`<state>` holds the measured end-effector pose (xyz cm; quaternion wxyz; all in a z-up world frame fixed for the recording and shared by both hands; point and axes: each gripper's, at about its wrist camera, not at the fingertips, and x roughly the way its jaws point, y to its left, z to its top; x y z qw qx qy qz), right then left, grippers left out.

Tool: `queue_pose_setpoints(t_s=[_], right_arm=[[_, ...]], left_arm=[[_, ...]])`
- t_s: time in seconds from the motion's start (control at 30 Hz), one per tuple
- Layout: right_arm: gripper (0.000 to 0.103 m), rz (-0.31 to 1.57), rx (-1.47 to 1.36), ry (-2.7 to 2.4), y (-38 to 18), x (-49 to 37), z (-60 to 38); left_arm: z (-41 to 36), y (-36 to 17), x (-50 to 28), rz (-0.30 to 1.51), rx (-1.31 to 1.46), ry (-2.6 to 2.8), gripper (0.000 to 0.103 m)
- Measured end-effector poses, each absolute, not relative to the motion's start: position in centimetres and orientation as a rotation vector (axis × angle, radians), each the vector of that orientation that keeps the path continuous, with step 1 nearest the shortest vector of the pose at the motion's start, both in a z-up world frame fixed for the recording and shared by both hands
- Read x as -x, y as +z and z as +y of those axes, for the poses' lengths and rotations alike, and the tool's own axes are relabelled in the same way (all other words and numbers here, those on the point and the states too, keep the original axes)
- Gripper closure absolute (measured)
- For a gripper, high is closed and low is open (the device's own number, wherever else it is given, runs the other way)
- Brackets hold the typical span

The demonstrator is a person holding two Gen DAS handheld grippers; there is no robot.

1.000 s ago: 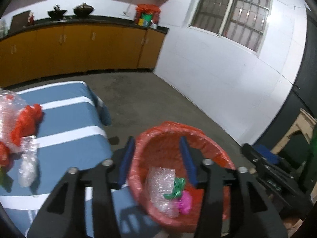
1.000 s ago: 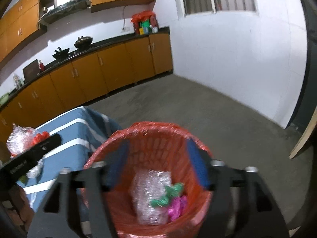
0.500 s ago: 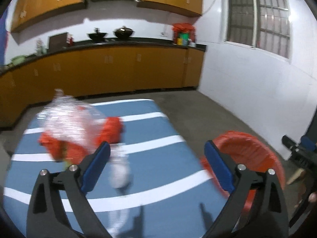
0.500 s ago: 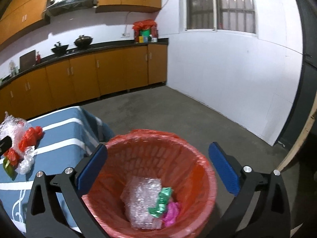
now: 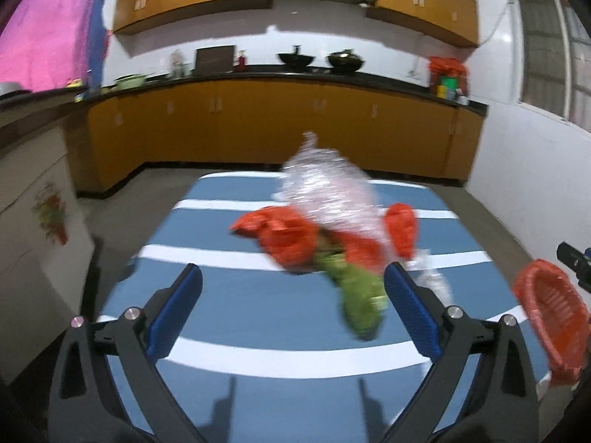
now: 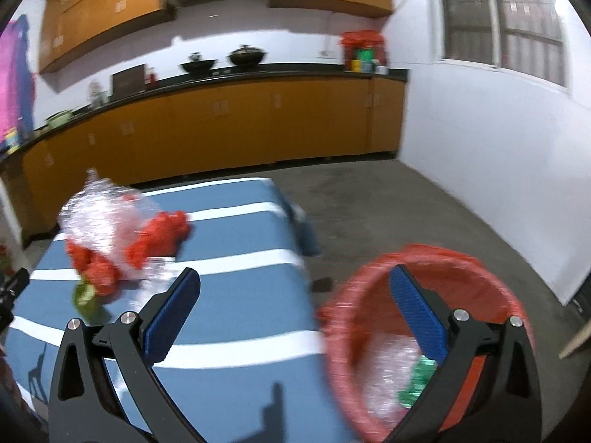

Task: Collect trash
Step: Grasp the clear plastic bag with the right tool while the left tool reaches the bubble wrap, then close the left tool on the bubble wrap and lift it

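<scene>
Both the left gripper [image 5: 291,295] and right gripper [image 6: 293,304] gape wide and empty, jaws just opened, facing the trash pile [image 5: 325,229] mid-frame on the striped worktop [image 5: 236,306]; a loose pinch could scatter wrappers short of the red bin [image 6: 417,284] at lower right.

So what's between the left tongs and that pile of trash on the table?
Nothing: in the left wrist view only bare striped tablecloth lies between the open left tongs and the trash pile.
</scene>
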<state>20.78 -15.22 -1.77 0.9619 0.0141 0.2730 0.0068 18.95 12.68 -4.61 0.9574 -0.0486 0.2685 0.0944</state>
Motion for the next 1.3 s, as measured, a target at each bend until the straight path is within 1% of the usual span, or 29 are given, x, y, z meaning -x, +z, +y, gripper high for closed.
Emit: queue_pose_setpoints(t_s=[0.07, 0.23, 0.3, 0.37, 0.43, 0.53, 0.8, 0.9, 0.97, 1.0, 1.07, 1.1, 1.17, 1.3], right_arm=[[0.002, 0.566, -0.025, 0.056, -2.1, -21.5, -13.2], [0.002, 0.609, 0.017, 0.134, -3.6, -23.2, -8.6], [0.005, 0.63, 0.033, 0.157, -4.5, -23.9, -7.1], [0.014, 0.657, 0.042, 0.177, -5.3, -24.4, -6.2], [0.02, 0.692, 0.042, 0.193, -6.1, -25.2, -5.4], [0.022, 0.727, 0.029, 0.195, -7.2, -26.1, -5.0], [0.032, 0.789, 0.06, 0.175, -9.1, -27.7, -3.8], [0.038, 0.83, 0.061, 0.172, -9.6, -28.2, -3.9], [0.046, 0.848, 0.045, 0.178, -9.9, -28.3, -4.1], [0.048, 0.857, 0.037, 0.179, -10.0, -28.3, -4.3], [0.056, 0.868, 0.028, 0.187, -10.2, -28.4, -4.5], [0.058, 0.871, 0.03, 0.188, -10.2, -28.5, -4.5], [0.068, 0.878, 0.04, 0.192, -10.3, -28.3, -4.6], [0.07, 0.868, 0.059, 0.188, -10.2, -27.5, -5.4]], left_arm=[[14.1, -4.9, -18.6, 0.553, 0.092, 0.241, 0.004], [17.1, -5.7, -18.1, 0.574, 0.121, 0.312, 0.004], [17.9, -5.9, -17.9, 0.574, 0.128, 0.331, 0.004], [18.5, -6.1, -18.0, 0.572, 0.131, 0.343, 0.004], [19.3, -6.4, -18.1, 0.573, 0.136, 0.344, 0.004], [19.9, -6.6, -18.3, 0.576, 0.144, 0.34, 0.004], [20.3, -7.2, -19.2, 0.583, 0.165, 0.305, 0.004], [20.2, -7.2, -19.9, 0.587, 0.185, 0.267, 0.004], [20.0, -7.2, -20.3, 0.59, 0.197, 0.243, 0.004], [19.9, -7.2, -20.6, 0.59, 0.204, 0.226, 0.004], [19.5, -6.9, -21.2, 0.583, 0.205, 0.2, 0.004], [19.3, -6.8, -21.4, 0.581, 0.203, 0.193, 0.004], [18.8, -6.5, -22.1, 0.573, 0.201, 0.176, 0.004], [18.1, -5.9, -24.0, 0.563, 0.204, 0.144, 0.004]])
